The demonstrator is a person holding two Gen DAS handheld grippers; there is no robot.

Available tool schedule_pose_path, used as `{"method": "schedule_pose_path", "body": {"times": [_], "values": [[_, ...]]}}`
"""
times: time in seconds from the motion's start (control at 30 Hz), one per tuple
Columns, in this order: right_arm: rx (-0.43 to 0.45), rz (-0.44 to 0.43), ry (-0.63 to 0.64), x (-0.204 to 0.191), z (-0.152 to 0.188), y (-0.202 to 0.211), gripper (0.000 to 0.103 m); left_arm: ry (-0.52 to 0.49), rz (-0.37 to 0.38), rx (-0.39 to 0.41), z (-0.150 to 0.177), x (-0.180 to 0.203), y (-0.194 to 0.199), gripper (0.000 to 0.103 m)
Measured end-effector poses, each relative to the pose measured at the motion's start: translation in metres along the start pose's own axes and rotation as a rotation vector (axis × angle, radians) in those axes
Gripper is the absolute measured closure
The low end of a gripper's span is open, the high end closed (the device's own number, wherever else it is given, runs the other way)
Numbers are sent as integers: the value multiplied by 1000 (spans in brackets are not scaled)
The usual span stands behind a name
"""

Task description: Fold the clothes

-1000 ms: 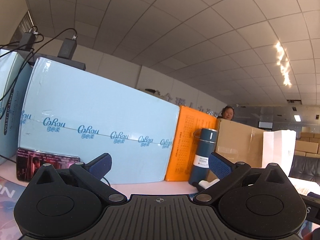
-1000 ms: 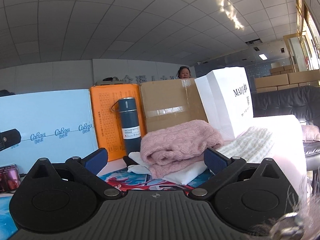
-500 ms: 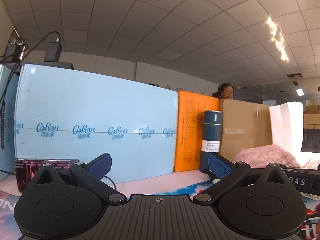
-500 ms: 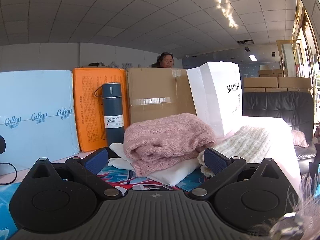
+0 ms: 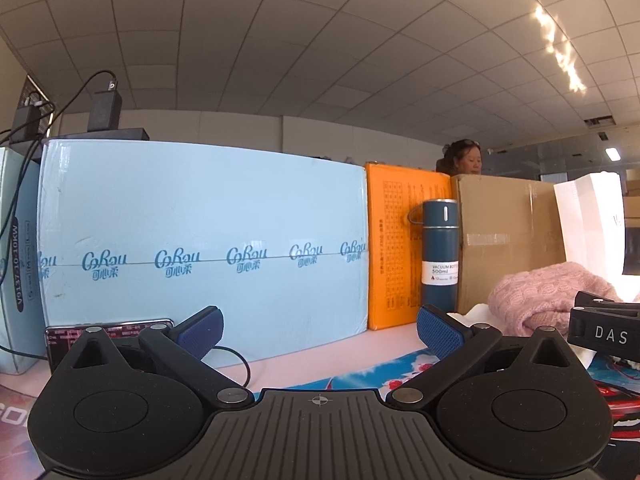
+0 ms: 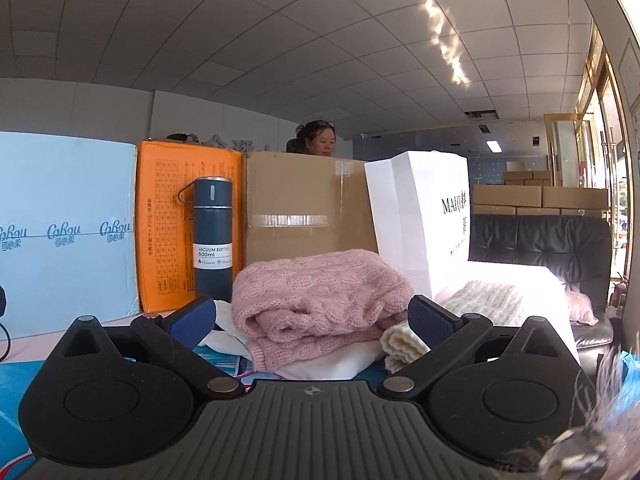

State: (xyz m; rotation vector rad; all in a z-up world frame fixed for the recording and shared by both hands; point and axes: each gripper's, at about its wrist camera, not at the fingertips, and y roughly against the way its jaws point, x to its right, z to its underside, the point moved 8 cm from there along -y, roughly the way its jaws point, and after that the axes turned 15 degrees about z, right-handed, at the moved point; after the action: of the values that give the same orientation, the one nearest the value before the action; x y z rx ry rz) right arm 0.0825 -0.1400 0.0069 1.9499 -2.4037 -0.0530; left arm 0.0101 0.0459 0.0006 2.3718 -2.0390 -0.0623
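A folded pink knit sweater (image 6: 320, 296) lies on top of a white garment (image 6: 332, 364) straight ahead in the right wrist view. A cream knit piece (image 6: 480, 304) lies to its right. My right gripper (image 6: 314, 320) is open, level with the pile, with nothing between its fingers. In the left wrist view the pink sweater (image 5: 544, 296) shows at the right, partly behind the other gripper's black body (image 5: 604, 332). My left gripper (image 5: 320, 328) is open and empty, facing the light blue box (image 5: 200, 240).
Along the back stand an orange box (image 6: 168, 224), a dark blue vacuum bottle (image 6: 212, 232), a brown carton (image 6: 304, 216) and a white paper bag (image 6: 424, 216). A person (image 6: 318, 142) is behind the carton. A phone (image 5: 108, 328) and cable lie at the left. A black sofa (image 6: 540, 248) is at the right.
The left wrist view has swung right and levelled, bringing the pink sweater and the other gripper into sight. The right gripper has come a little closer to the pile. Both stayed open.
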Motion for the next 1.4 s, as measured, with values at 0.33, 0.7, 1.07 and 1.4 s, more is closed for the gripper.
{"method": "schedule_pose_path", "body": {"times": [0.33,0.7,1.07,1.4], "values": [[-10,0,-15,3,1,1,0,6,-1,-2,0,-1,-1,0],[-13,-4,-17,2,2,1,0,-4,41,-23,1,3,-5,0],[-85,23,13,1,9,-3,0,-6,72,-89,7,8,-12,0],[-314,1,85,-9,39,-28,0,-9,116,-255,26,12,-27,0]]}}
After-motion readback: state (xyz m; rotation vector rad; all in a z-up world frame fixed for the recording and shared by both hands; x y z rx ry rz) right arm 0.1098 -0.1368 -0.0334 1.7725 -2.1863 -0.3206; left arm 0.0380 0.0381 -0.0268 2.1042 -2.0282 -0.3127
